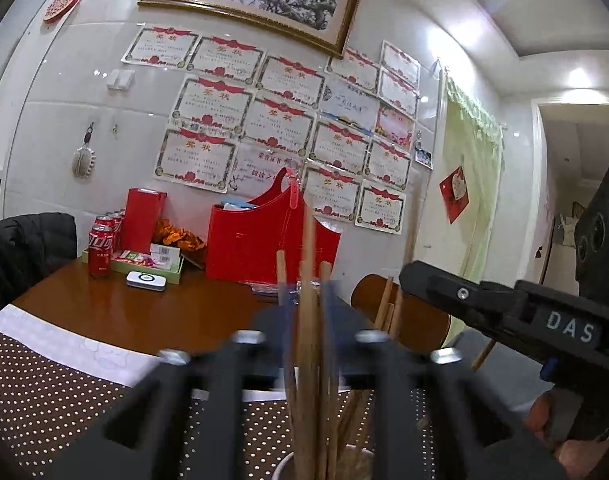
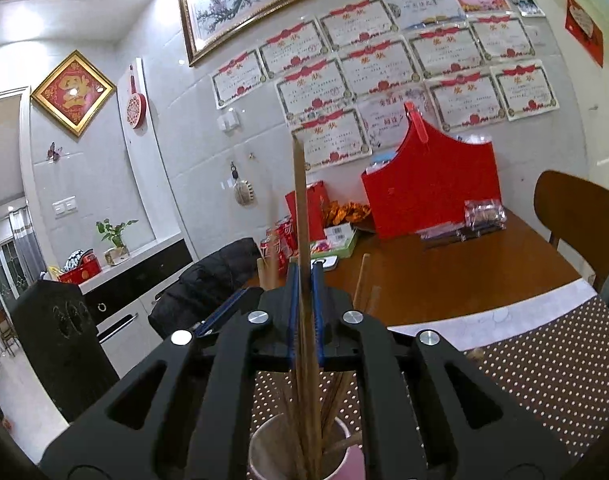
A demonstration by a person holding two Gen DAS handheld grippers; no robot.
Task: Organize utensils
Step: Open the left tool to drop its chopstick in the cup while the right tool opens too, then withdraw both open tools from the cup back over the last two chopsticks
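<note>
Several wooden chopsticks (image 1: 307, 344) stand upright in a white cup (image 2: 264, 456) at the bottom of both views. My left gripper (image 1: 306, 296) is closed around a bundle of them, its image blurred. My right gripper (image 2: 305, 280) is shut on a single chopstick (image 2: 300, 208) that rises well above its blue pads, with its lower end down in the cup. The right gripper's body also shows in the left wrist view (image 1: 504, 312), beside more chopsticks (image 1: 384, 304).
The cup stands on a brown dotted mat (image 2: 544, 368) on a wooden table (image 2: 464, 272). At the back are a red bag (image 1: 260, 236), cola cans (image 1: 100, 248), a green tray (image 1: 144, 260) and a white device (image 1: 146, 280). A wooden chair (image 2: 576, 208) and a black jacket (image 1: 24, 252) flank the table.
</note>
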